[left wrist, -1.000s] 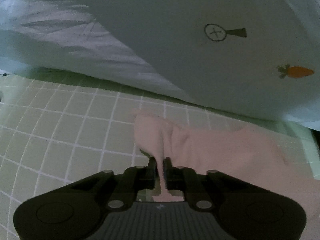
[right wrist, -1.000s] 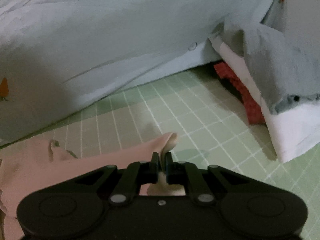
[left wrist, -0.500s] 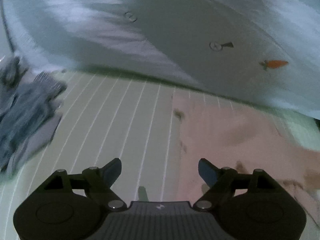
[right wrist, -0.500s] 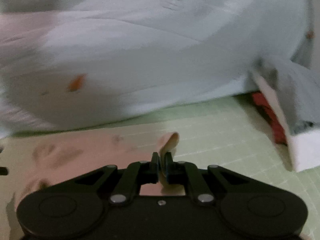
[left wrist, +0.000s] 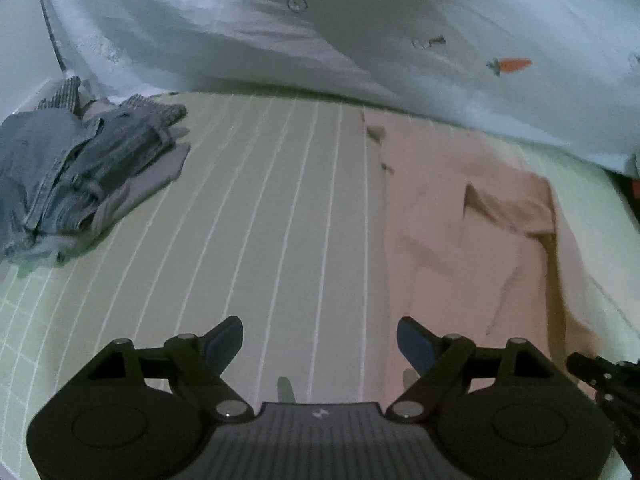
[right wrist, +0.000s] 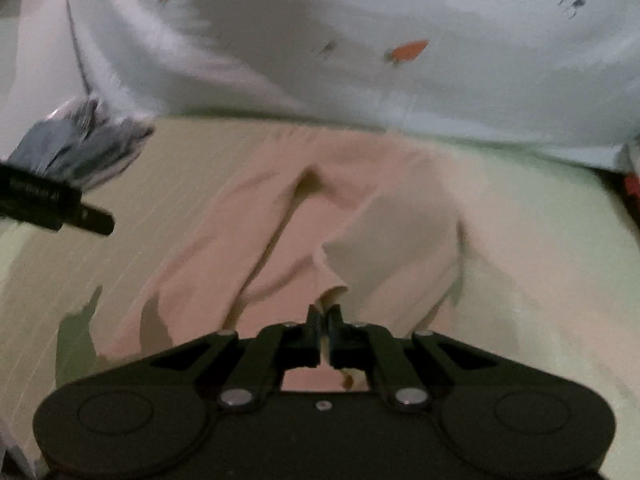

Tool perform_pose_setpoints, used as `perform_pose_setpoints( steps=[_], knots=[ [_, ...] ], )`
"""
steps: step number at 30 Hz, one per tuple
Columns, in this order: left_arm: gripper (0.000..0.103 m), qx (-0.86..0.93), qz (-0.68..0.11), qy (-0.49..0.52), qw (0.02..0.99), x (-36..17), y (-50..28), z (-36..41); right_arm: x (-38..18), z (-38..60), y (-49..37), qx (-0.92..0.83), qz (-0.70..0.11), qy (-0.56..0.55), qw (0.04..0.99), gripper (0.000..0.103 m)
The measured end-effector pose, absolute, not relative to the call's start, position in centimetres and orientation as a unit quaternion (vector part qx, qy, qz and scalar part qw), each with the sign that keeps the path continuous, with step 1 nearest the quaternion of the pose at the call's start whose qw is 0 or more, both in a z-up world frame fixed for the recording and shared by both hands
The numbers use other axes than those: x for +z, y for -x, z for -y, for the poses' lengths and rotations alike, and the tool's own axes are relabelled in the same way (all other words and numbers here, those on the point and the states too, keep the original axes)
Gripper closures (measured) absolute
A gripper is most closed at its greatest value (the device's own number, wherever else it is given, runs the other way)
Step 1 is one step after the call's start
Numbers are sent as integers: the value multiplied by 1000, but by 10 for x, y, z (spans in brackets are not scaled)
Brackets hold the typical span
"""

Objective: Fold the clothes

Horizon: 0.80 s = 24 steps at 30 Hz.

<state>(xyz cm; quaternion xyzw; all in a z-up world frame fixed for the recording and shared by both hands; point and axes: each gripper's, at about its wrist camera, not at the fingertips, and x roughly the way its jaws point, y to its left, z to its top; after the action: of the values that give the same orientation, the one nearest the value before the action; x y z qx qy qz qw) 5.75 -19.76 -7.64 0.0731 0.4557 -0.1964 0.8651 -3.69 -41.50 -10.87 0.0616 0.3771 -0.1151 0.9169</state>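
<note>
The pink garment (left wrist: 460, 216) lies right of the empty, wide-open left gripper (left wrist: 320, 340); the right gripper (right wrist: 324, 320) pinches its corner.

The left tongs (left wrist: 319, 340) stand wide apart with nothing between them, above a green gridded mat (left wrist: 248, 208). A pink garment (left wrist: 460, 216) lies flat on the mat to the right — its left edge runs just beside the tongs' right finger. A denim pile (left wrist: 68, 176) sits far left. A pale carrot-print cloth (left wrist: 400, 40) drapes behind — part of another black gripper (left wrist: 608, 384) shows at the right edge.
</note>
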Motion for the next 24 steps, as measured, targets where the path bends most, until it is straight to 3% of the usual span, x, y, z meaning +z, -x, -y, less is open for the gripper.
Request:
perform_pose_setpoints(
  steps=[3,5,7,10,12,21,24],
  knots=[
    [18,-208,-461,-82,859,-80,-48,195,-111,408,46,-127,-378,-84,913,94],
    [18,-217,-463,-88,855,-82,-43,198,-107,408,54,-138,-371,-97,913,80],
    [18,-227,-462,-92,852,-83,-39,207,-104,405,65,-154,-358,-112,914,46],
    [18,-247,-459,-101,847,-83,-33,227,-102,416,79,-194,-341,-132,910,14],
    [18,-261,-457,-108,843,-85,-28,245,-106,428,90,-232,-345,-135,899,0],
    [20,-310,-444,-147,828,-105,-8,332,-139,507,139,-337,-384,-167,843,0],
    [31,-318,-451,-154,820,-117,-2,350,-150,527,146,-347,-393,-168,835,0]
  ],
)
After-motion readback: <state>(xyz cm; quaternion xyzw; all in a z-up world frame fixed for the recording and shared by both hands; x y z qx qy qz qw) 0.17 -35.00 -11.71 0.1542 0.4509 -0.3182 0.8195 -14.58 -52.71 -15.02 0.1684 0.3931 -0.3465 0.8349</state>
